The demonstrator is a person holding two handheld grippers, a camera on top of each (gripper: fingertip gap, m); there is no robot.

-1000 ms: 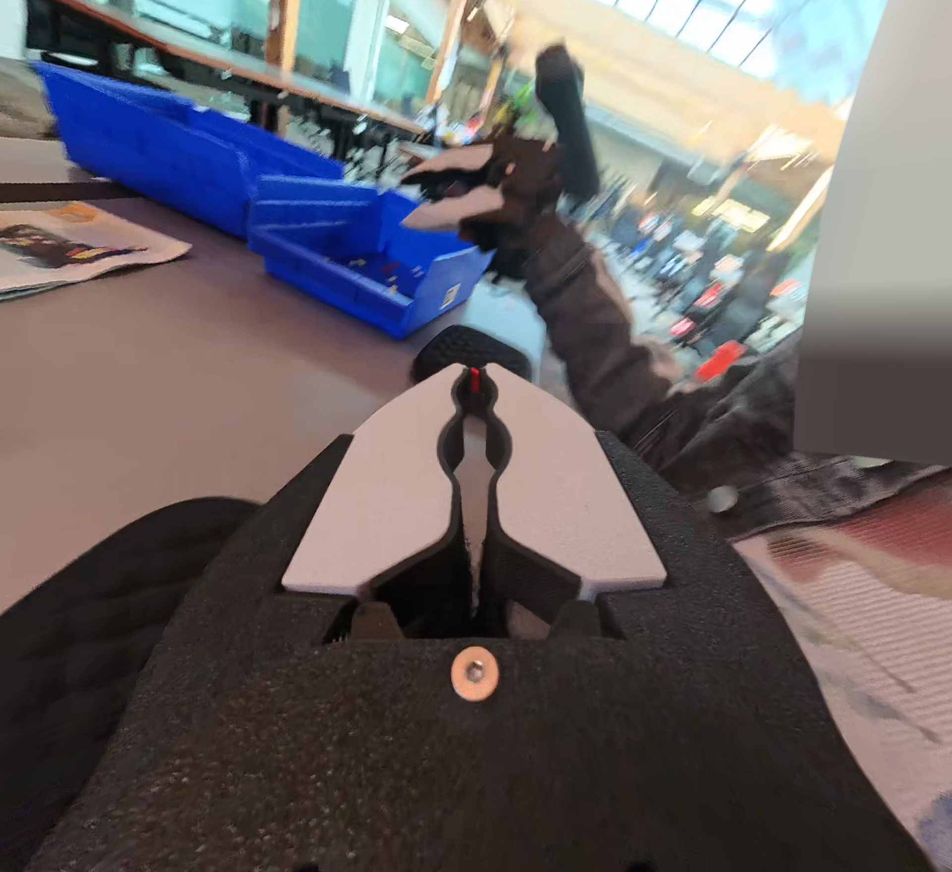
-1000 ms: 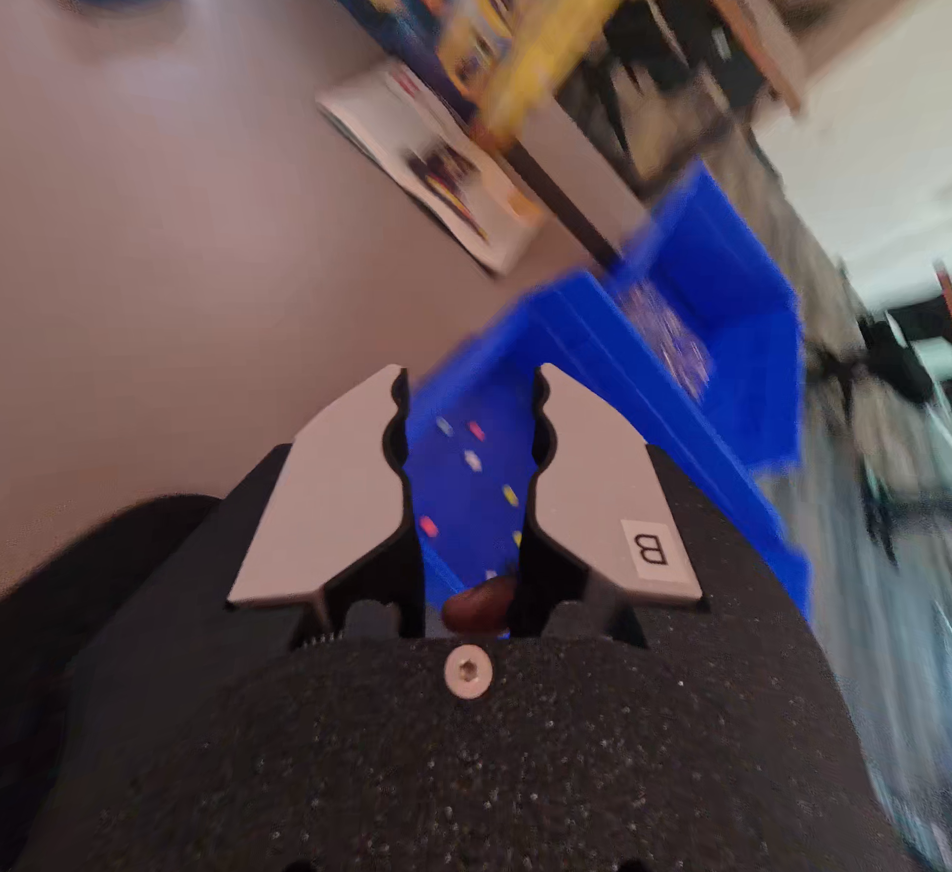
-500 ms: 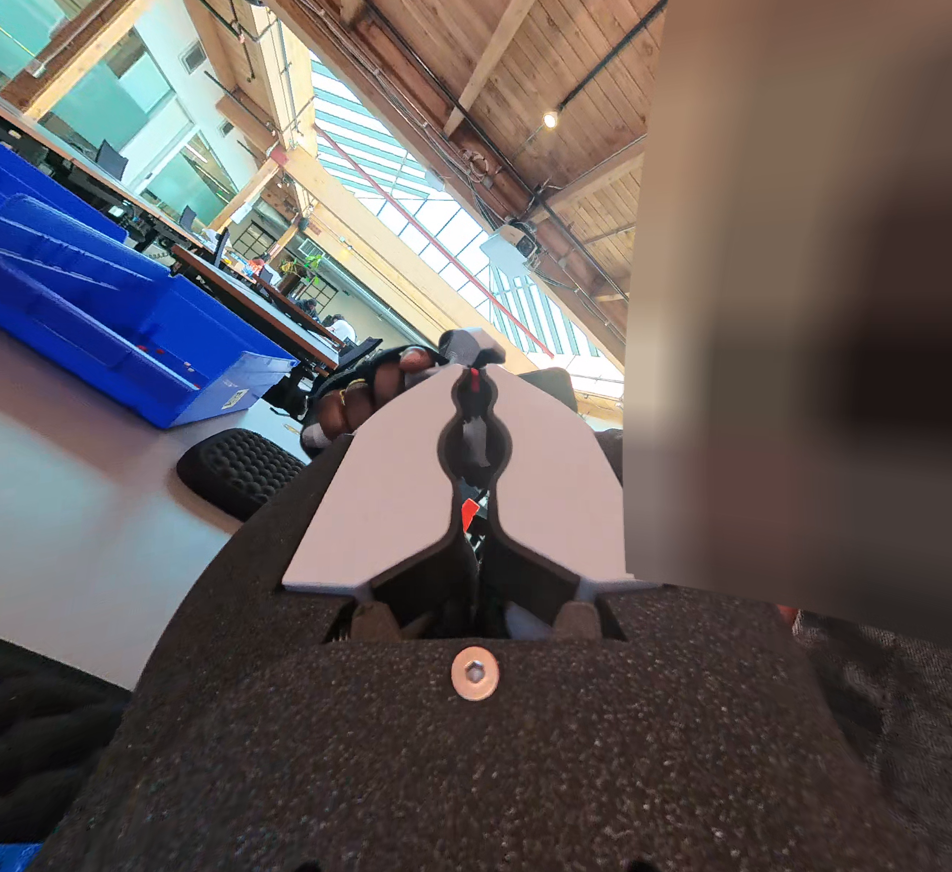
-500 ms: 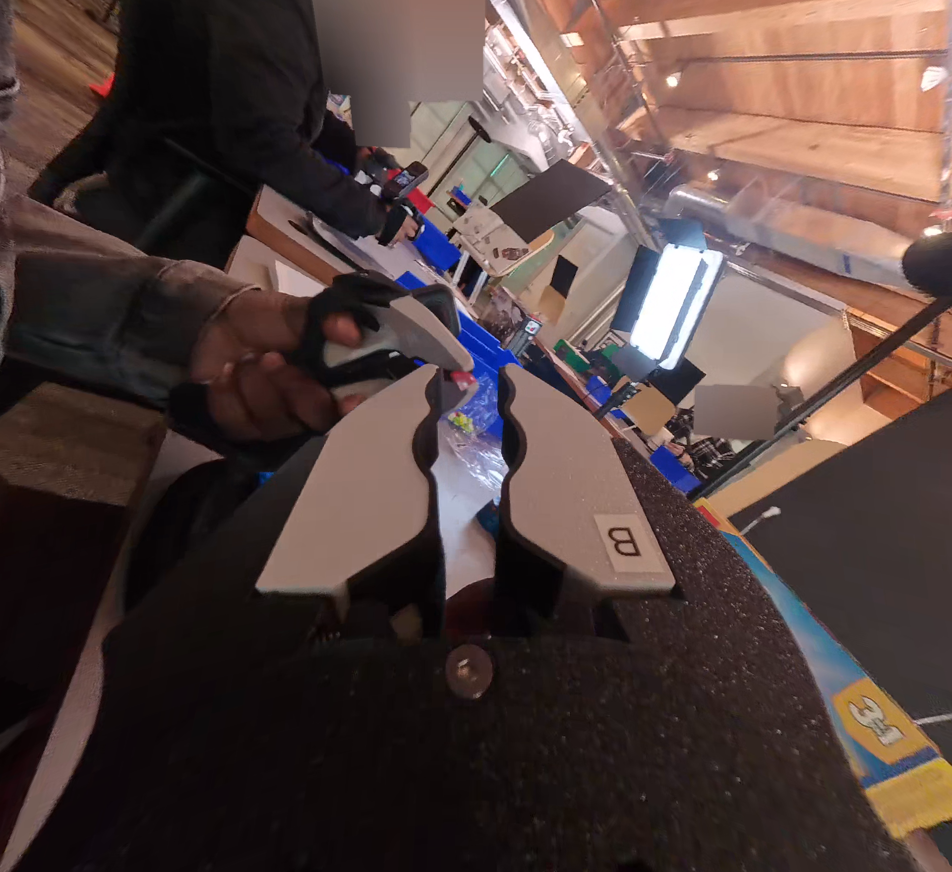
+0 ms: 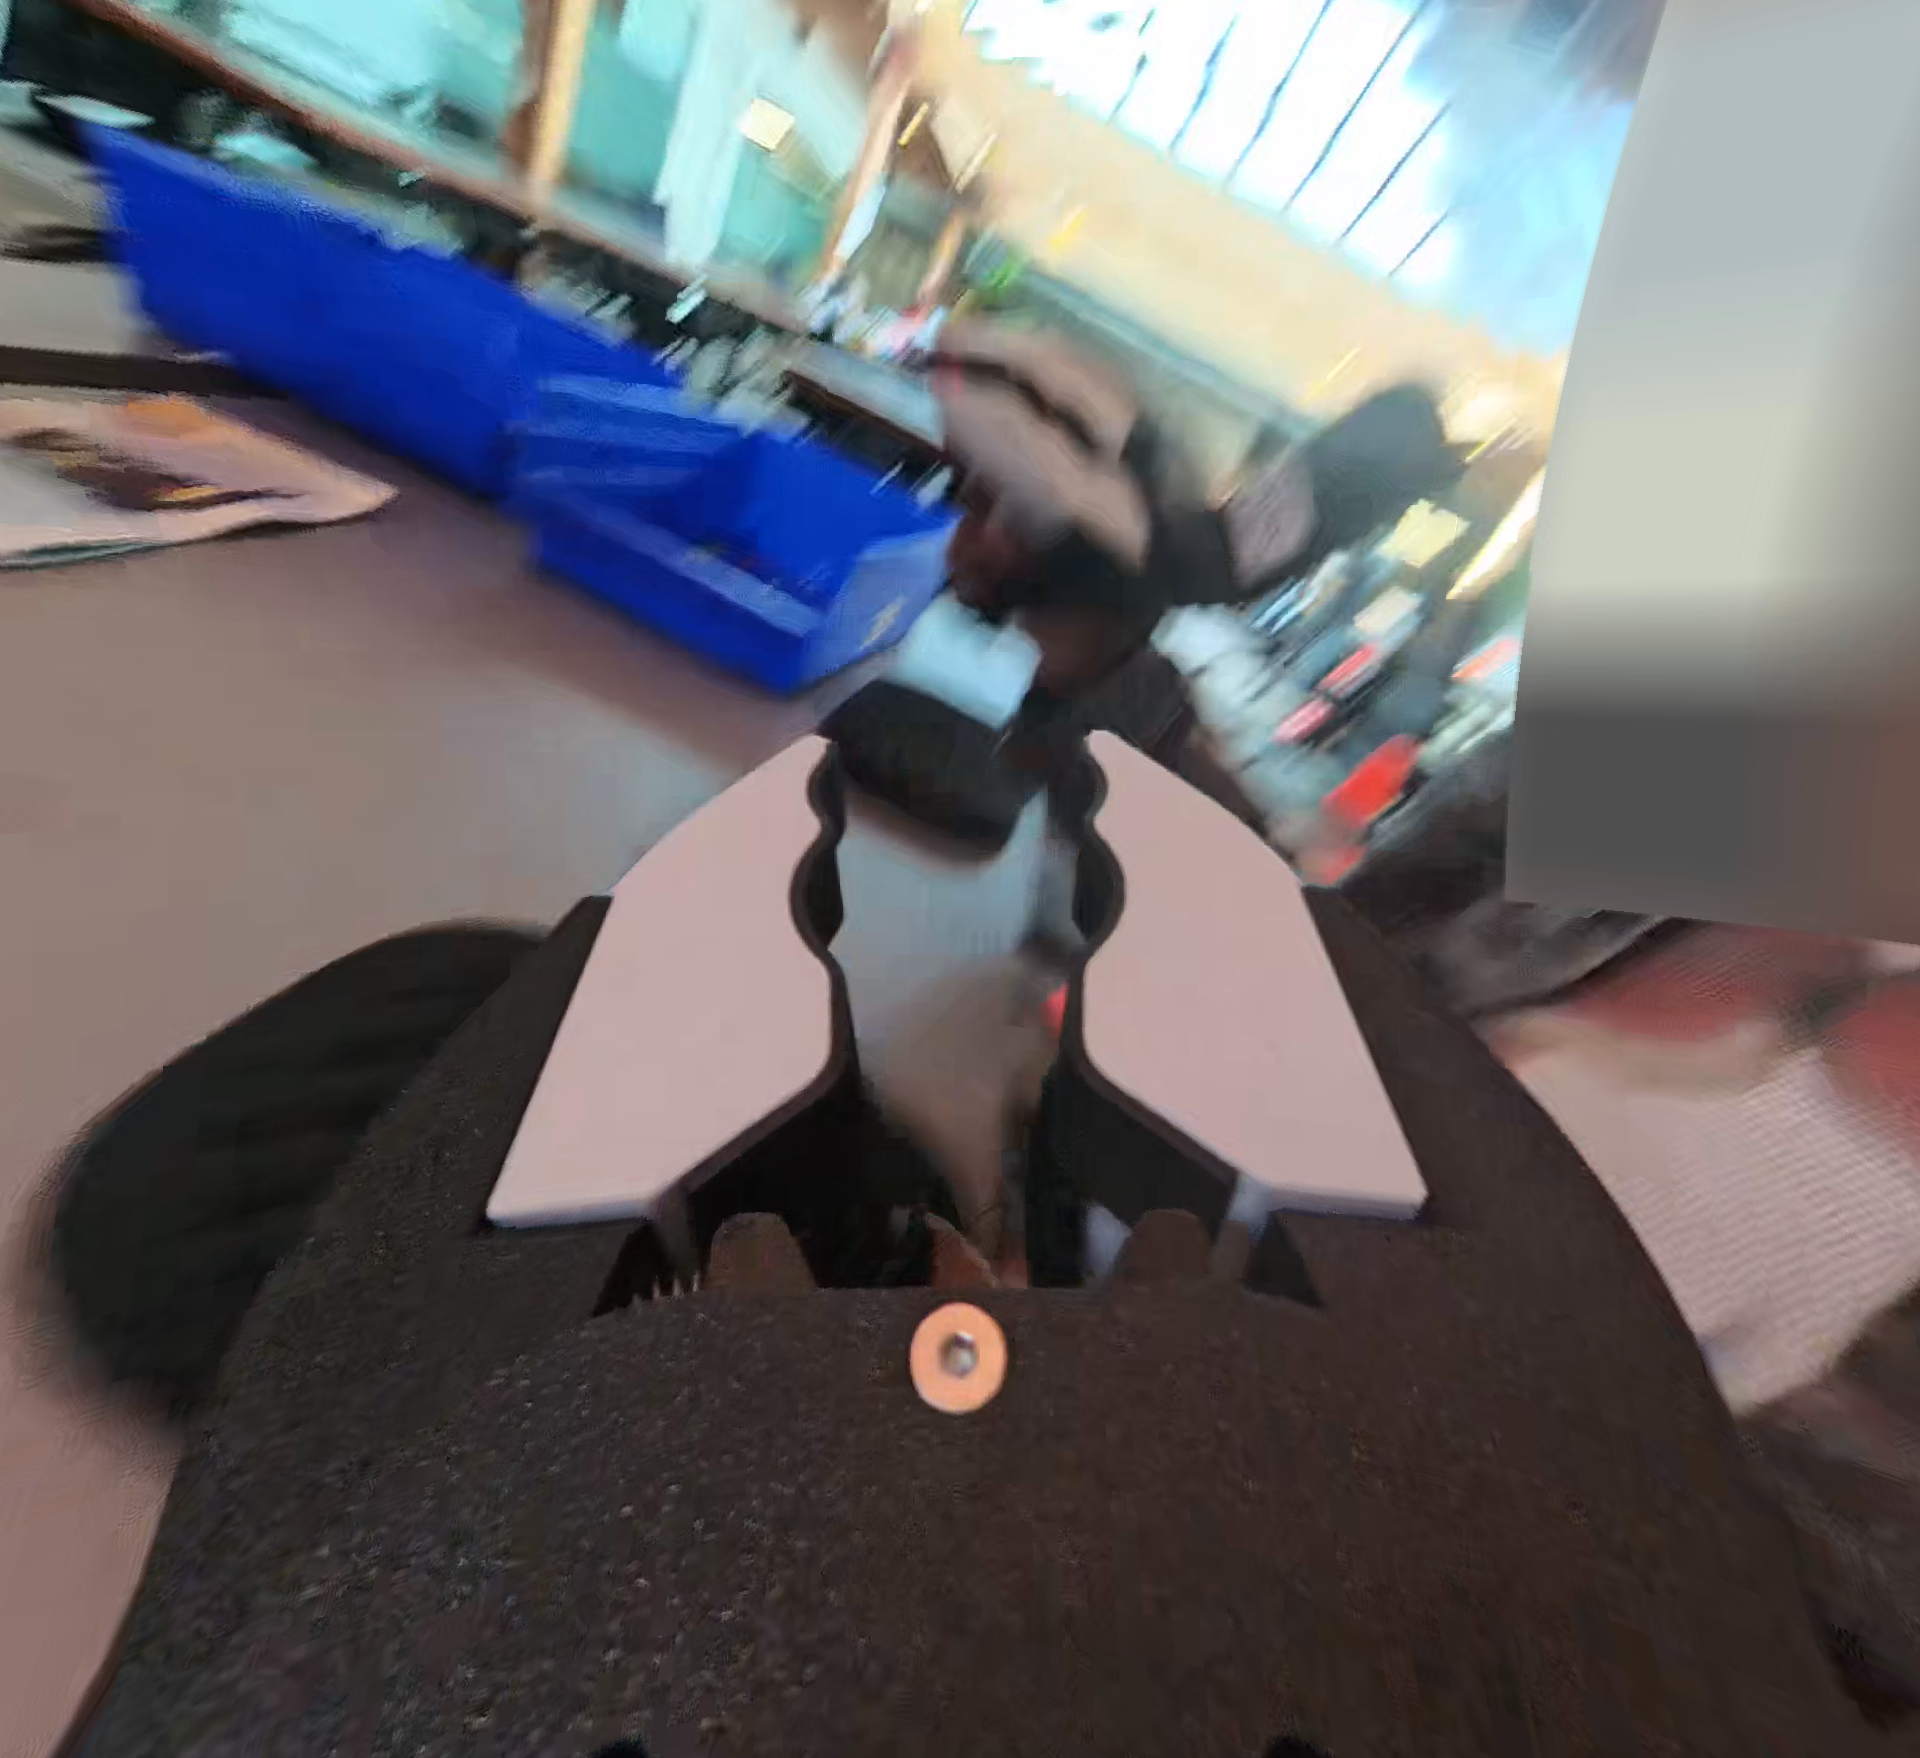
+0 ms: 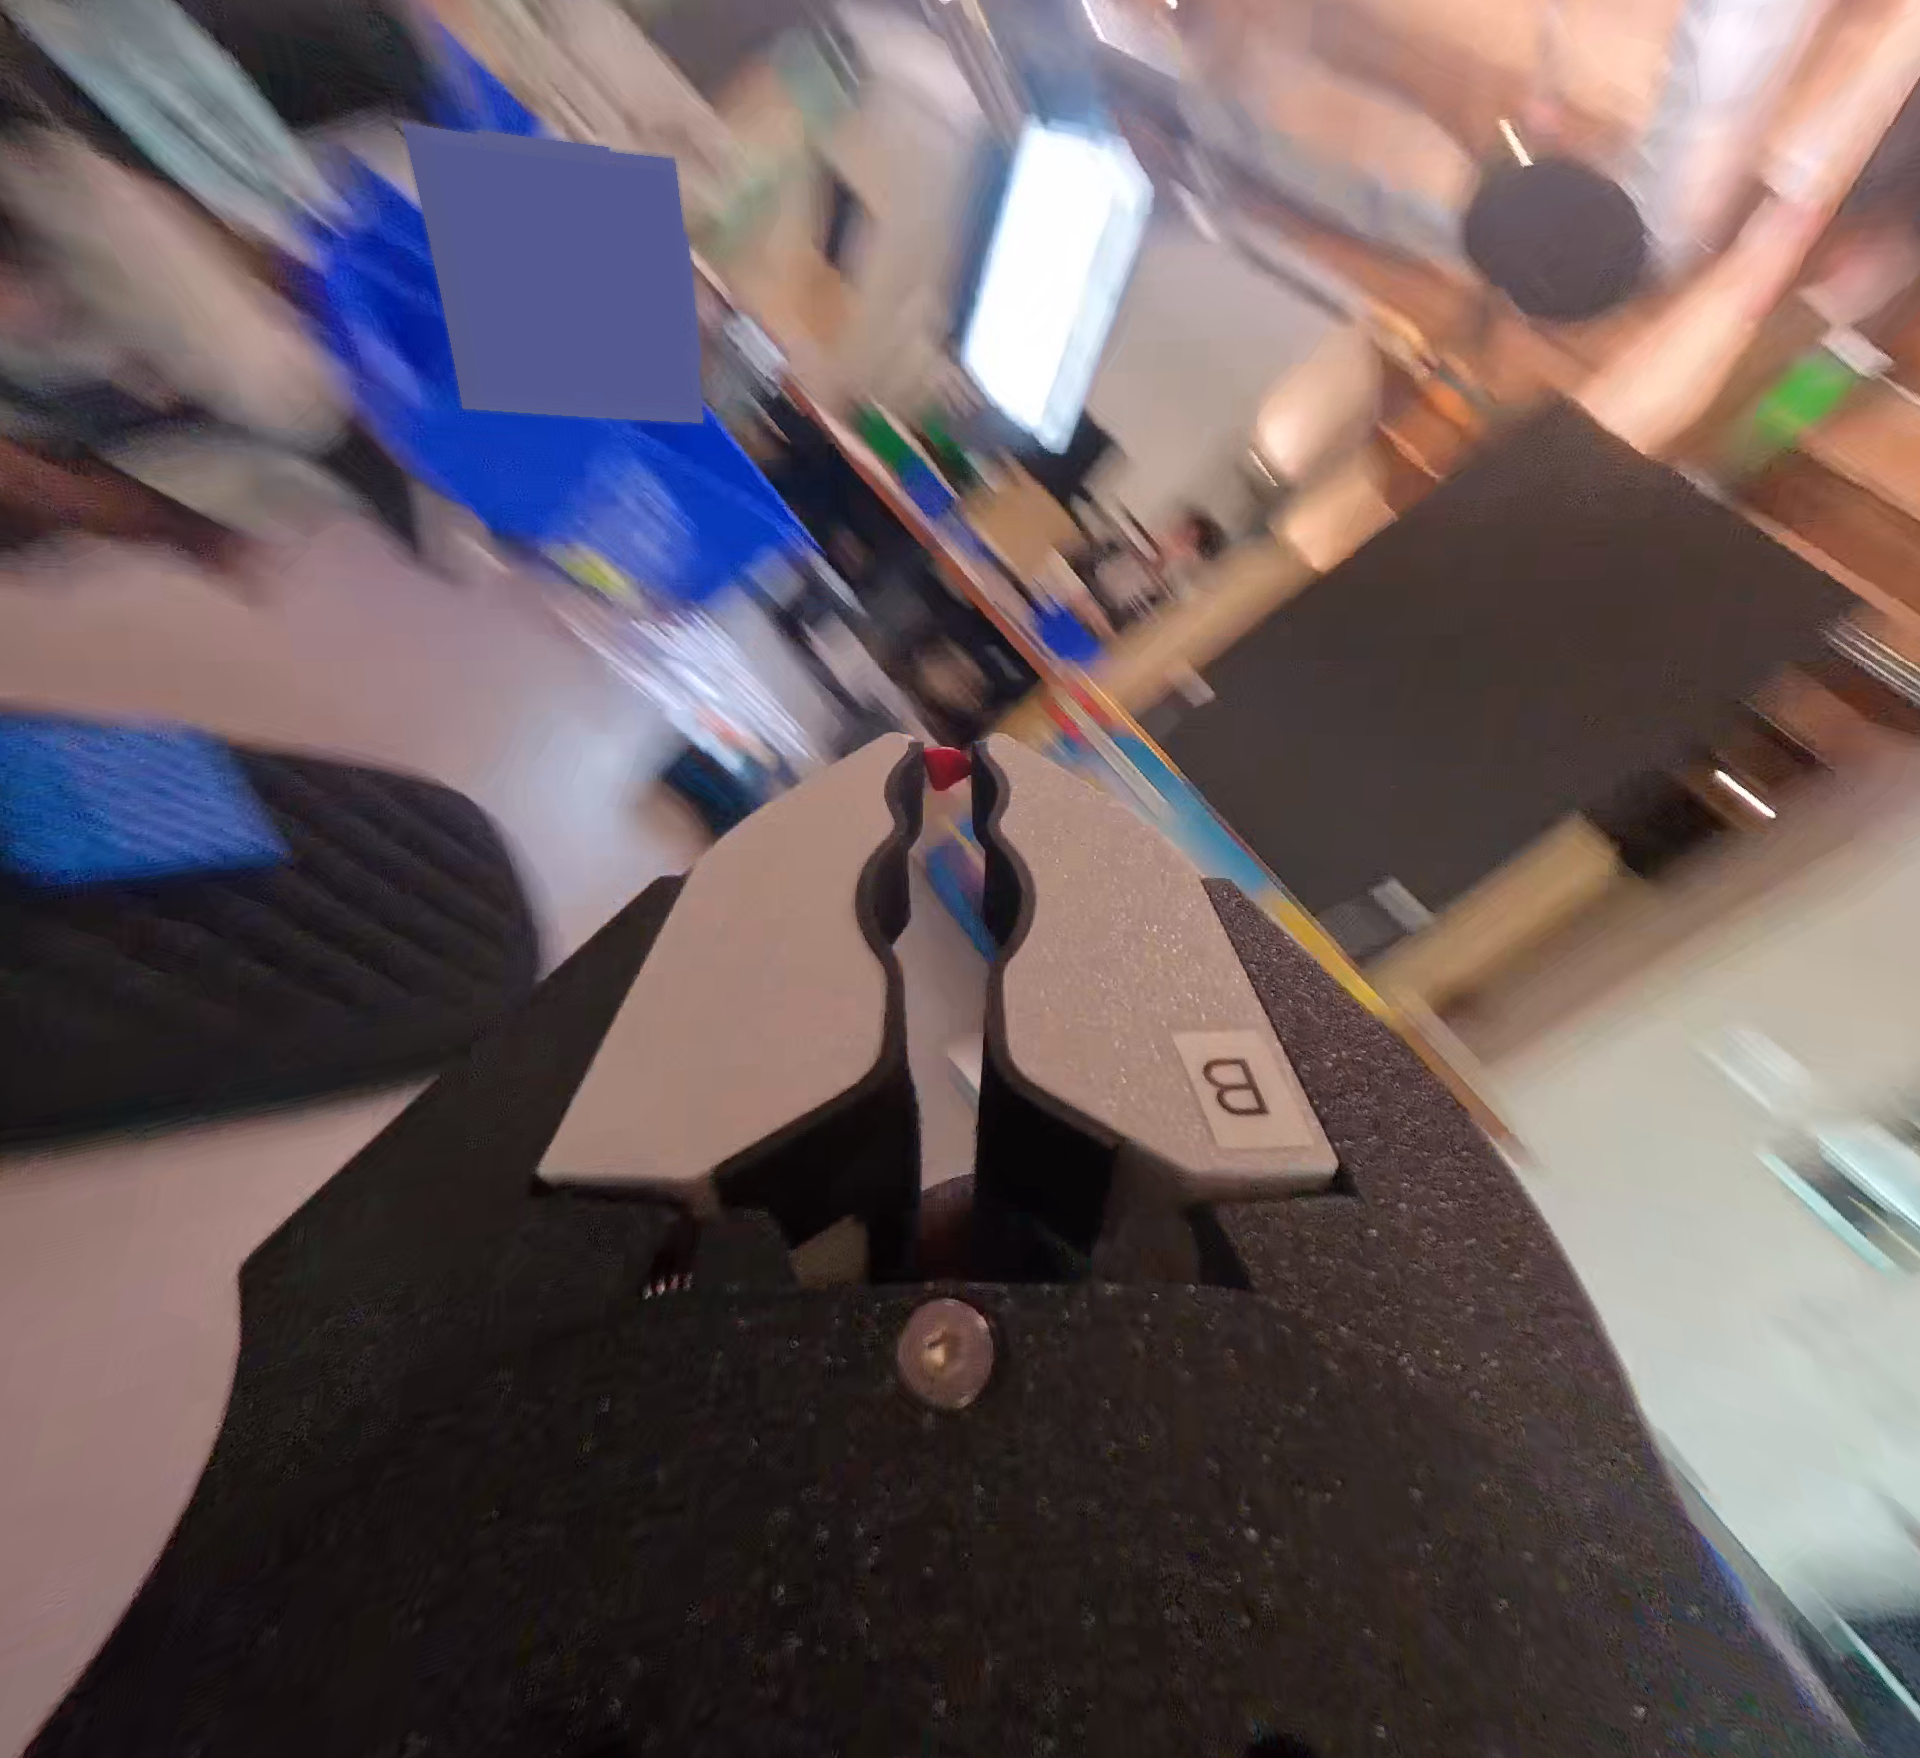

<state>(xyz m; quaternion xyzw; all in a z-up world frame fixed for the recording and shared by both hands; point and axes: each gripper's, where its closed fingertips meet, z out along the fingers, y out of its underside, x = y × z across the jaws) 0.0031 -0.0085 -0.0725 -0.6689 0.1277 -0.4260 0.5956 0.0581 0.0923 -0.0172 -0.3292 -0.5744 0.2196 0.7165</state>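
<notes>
In the left wrist view my left gripper (image 5: 956, 752) is open with nothing between its grey fingers (image 5: 717, 960), low over the table. Beyond it a hand holds the right gripper (image 5: 1039, 482), blurred, near a blue bin (image 5: 727, 555). In the right wrist view my right gripper (image 6: 948, 763) is shut on a small red piece (image 6: 943, 766), pinched at the very fingertips and held above the table. Both views are motion-blurred.
A black ribbed pad (image 5: 914, 763) lies just past the left fingertips and also shows in the right wrist view (image 6: 260, 929). A printed booklet (image 5: 156, 472) lies at the left. Blue bins (image 6: 623, 482) and a black board (image 6: 1507, 669) stand behind. There is about 12 cm between the tips of the two grippers.
The left gripper held the small red piece and has opened and dropped towards the table. The right gripper, open before, has shut on the red piece.
</notes>
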